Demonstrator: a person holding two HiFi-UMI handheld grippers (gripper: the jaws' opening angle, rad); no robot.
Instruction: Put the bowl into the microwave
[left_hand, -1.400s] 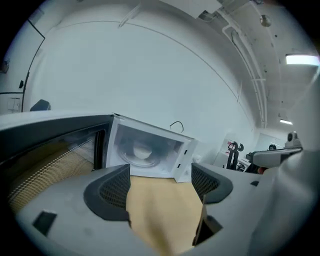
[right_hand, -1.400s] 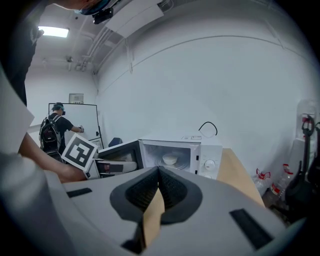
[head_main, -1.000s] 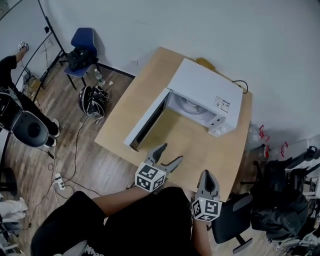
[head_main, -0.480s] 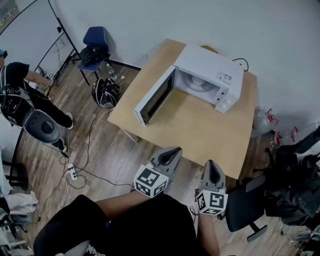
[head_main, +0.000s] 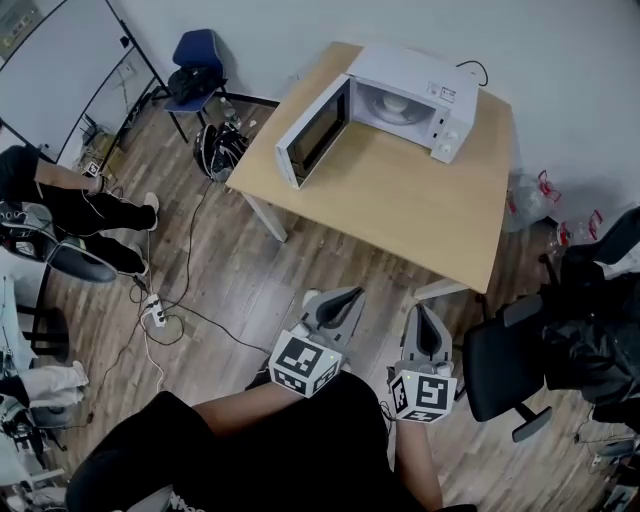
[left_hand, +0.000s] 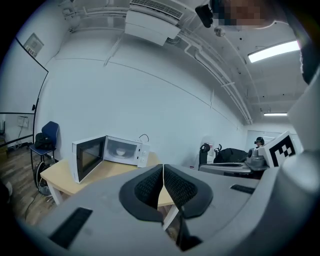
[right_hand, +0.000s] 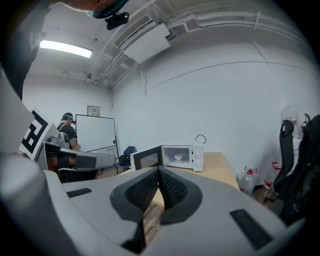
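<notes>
The white microwave (head_main: 420, 82) stands at the far end of the wooden table (head_main: 400, 205) with its door (head_main: 312, 130) swung open to the left. A small white bowl (head_main: 392, 106) sits inside the cavity; the bowl (left_hand: 121, 151) shows there in the left gripper view, and the bowl (right_hand: 178, 157) in the right gripper view too. My left gripper (head_main: 340, 300) and right gripper (head_main: 425, 318) are held side by side over the wooden floor, well short of the table. Both are shut with nothing between the pads (left_hand: 150, 186).
A black office chair (head_main: 505, 365) stands right of my right gripper, with dark bags (head_main: 600, 300) beyond it. A blue chair (head_main: 200, 50) and a helmet (head_main: 218, 150) are left of the table. A seated person (head_main: 60, 200) and floor cables (head_main: 155, 312) are at the left.
The left gripper's jaws, open one second ago, have shut on nothing. Both grippers have drawn back from the table's near edge to over the floor. The microwave now looks farther away.
</notes>
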